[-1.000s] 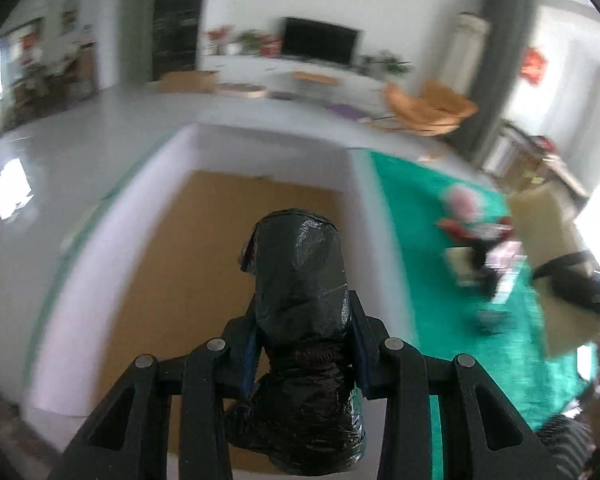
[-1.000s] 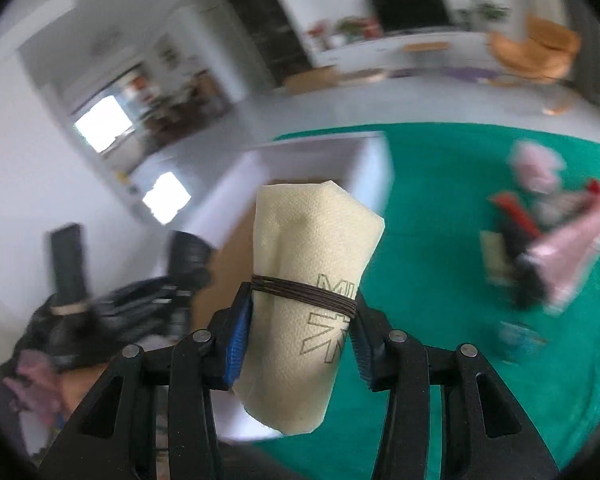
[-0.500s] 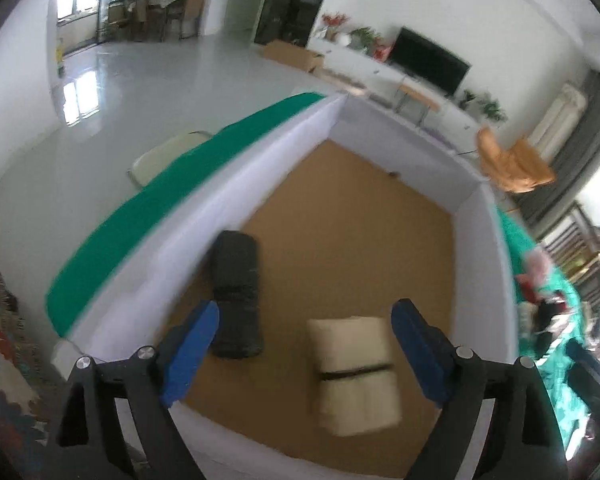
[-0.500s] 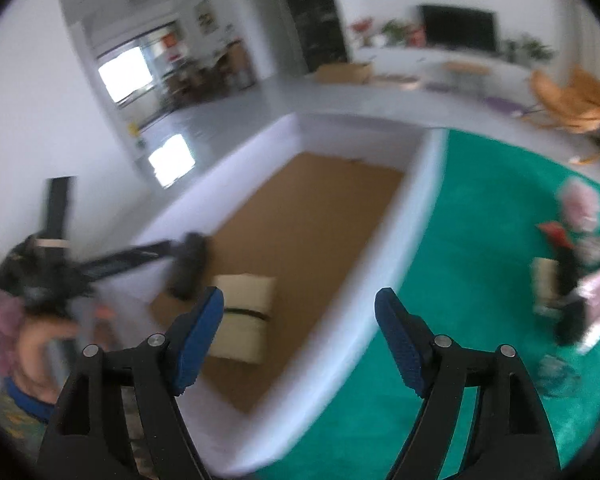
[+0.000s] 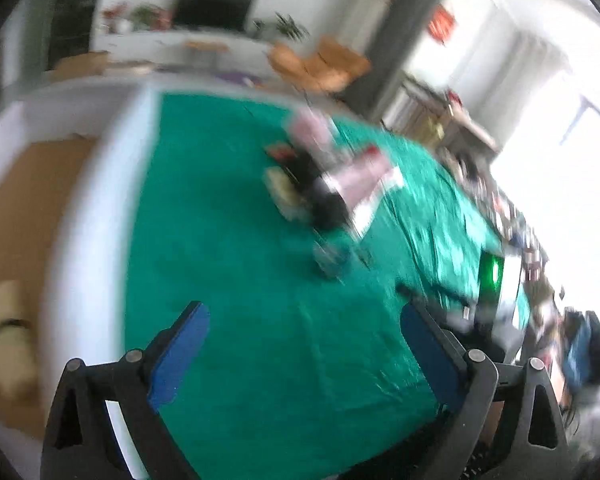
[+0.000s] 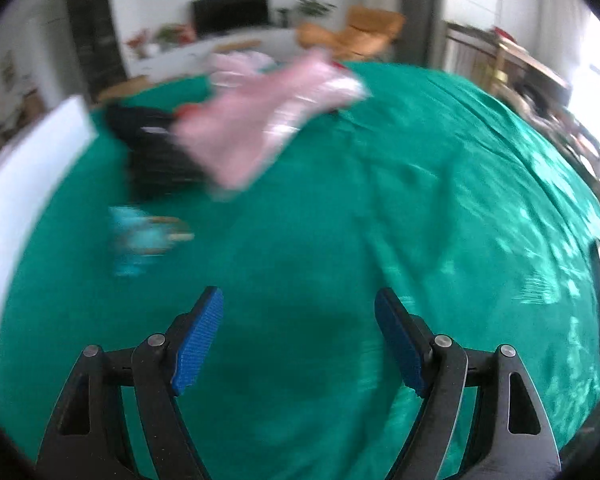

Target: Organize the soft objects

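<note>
Both views are motion-blurred. My left gripper (image 5: 304, 320) is open and empty above the green cloth (image 5: 240, 300). A white-walled box (image 5: 84, 248) with a brown floor lies at the left; a cream roll (image 5: 4, 320) lies inside it. A pile of soft items (image 5: 332, 176) in pink, black and cream sits further out on the cloth. My right gripper (image 6: 298, 304) is open and empty over the cloth (image 6: 420, 200). Ahead of it lie a pink bagged item (image 6: 260, 120) on a black item (image 6: 156, 152), and a small light-blue item (image 6: 140, 240).
The white box wall (image 6: 32, 160) shows at the left of the right wrist view. A phone-like device with a green screen (image 5: 492, 276) lies at the cloth's right edge. Behind the table are orange chairs (image 5: 320, 64), a TV unit (image 5: 212, 12) and bright windows.
Both grippers let go of their rolls, black and cream, into the box and opened. Both have since swung right, away from the box, toward the pile on the green cloth.
</note>
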A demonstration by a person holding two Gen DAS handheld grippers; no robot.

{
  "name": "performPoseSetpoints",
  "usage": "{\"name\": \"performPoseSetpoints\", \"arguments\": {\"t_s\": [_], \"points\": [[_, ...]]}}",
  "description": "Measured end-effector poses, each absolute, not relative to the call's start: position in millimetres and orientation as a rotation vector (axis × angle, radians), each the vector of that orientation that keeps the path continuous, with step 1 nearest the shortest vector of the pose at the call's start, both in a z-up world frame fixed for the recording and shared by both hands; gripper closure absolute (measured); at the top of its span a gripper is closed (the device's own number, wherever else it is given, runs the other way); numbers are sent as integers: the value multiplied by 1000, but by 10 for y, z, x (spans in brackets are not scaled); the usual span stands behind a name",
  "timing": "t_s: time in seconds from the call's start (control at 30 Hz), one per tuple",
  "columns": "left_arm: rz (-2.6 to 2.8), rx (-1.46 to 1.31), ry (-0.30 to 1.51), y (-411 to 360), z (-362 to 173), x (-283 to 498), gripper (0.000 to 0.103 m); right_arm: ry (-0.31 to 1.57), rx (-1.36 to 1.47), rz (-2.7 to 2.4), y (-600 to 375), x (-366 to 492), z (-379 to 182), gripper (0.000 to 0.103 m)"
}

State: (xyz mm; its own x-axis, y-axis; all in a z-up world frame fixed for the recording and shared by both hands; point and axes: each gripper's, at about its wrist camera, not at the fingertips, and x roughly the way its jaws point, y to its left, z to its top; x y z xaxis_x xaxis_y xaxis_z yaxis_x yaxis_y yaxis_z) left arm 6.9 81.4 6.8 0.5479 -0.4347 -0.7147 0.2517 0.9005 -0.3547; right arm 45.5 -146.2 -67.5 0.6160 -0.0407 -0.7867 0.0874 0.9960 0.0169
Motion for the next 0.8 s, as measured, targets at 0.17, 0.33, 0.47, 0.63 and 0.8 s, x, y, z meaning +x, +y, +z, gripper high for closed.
{"name": "performPoseSetpoints", "arguments": {"t_s": [0.17, 0.33, 0.47, 0.63, 0.8], "points": [[-341, -88, 959, 467, -482, 433, 7, 906, 117, -128, -1756, 422, -671, 22], [-194, -79, 975, 597, -723, 751, 7, 909, 62, -151, -1680, 452, -701, 21], [-121, -87, 967, 702, -891, 1014, 7, 909, 68, -147, -1679, 411, -729, 20], [-114, 17, 933, 587, -950, 1072, 0, 909, 66, -148, -1663, 390, -727, 19], [-103, 40, 938, 568, -946, 1076, 0, 909, 67, -147, -1667, 393, -723, 19]]}}
